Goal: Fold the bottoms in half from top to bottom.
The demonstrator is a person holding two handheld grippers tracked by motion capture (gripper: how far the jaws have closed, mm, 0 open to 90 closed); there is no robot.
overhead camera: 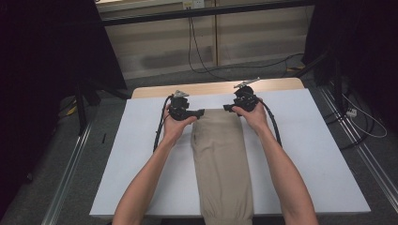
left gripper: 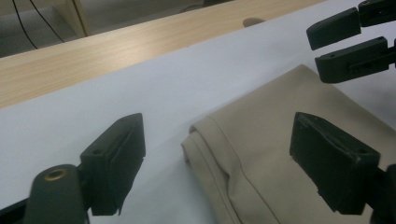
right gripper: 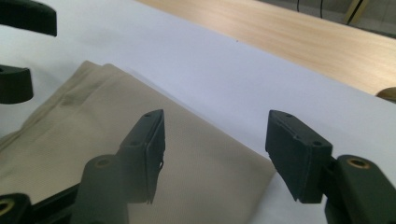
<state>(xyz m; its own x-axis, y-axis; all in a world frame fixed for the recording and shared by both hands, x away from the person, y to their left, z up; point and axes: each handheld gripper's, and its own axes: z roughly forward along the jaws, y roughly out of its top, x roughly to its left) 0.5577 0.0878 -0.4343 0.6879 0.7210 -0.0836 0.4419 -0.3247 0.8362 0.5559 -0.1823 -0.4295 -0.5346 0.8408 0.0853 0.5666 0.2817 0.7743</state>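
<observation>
Flanking the far end of a folded beige cloth garment (overhead camera: 219, 159), the left tongs (overhead camera: 201, 112) and the right tongs (overhead camera: 227, 107) point toward each other across its top edge. In the left gripper view the left tongs (left gripper: 217, 158) stand apart, one jaw over the bare white sheet and the other over the fabric, with the seamed corner of the folded beige cloth garment (left gripper: 261, 154) between them and no pad pressing on it. In the right gripper view the right tongs (right gripper: 215, 154) also stand apart, one jaw above the cloth (right gripper: 116, 135) and the other past its corner; nothing is clamped. Each hand, left (overhead camera: 174, 125) and right (overhead camera: 256, 116), grips its black tool body, and black cables trail from both. The garment lies lengthwise down the middle of the desk's white covering sheet (overhead camera: 305, 140), its cuffed end hanging at the near edge. A light wooden strip (overhead camera: 211, 87) of the desk shows beyond the sheet.
</observation>
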